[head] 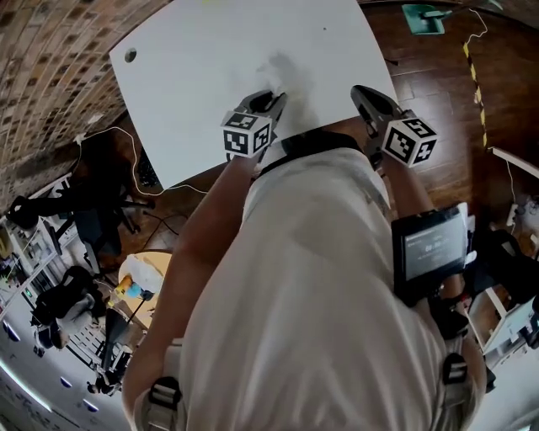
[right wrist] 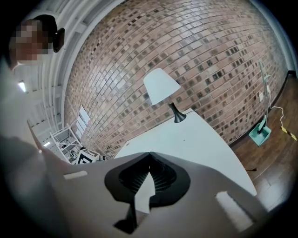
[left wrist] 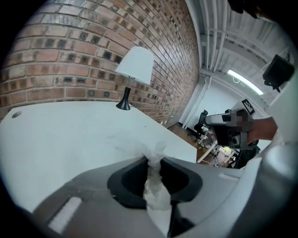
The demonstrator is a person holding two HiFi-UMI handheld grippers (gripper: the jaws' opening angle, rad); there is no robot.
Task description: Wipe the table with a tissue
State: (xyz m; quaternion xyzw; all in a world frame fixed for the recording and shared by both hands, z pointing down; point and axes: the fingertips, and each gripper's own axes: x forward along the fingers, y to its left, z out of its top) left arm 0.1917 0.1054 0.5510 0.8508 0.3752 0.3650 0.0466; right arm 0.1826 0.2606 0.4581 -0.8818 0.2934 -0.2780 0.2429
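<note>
The white table (head: 210,84) fills the top of the head view. My left gripper (head: 274,99) hangs over its near edge, shut on a crumpled white tissue (left wrist: 156,193) whose tuft sticks out past the fingertips. In the left gripper view the left gripper (left wrist: 152,160) has its jaws pinching the tissue, with the table (left wrist: 56,139) beyond. My right gripper (head: 364,93) is also over the near edge, to the right. In its own view the right gripper (right wrist: 149,154) has its tips meeting, with nothing between them.
A lamp (left wrist: 135,65) with a white shade and black foot stands at the table's far side by the brick wall, lamp (right wrist: 160,86). A round cable hole (head: 130,55) is in the table's left corner. A teal dustpan (head: 424,17) and cables lie on the wooden floor.
</note>
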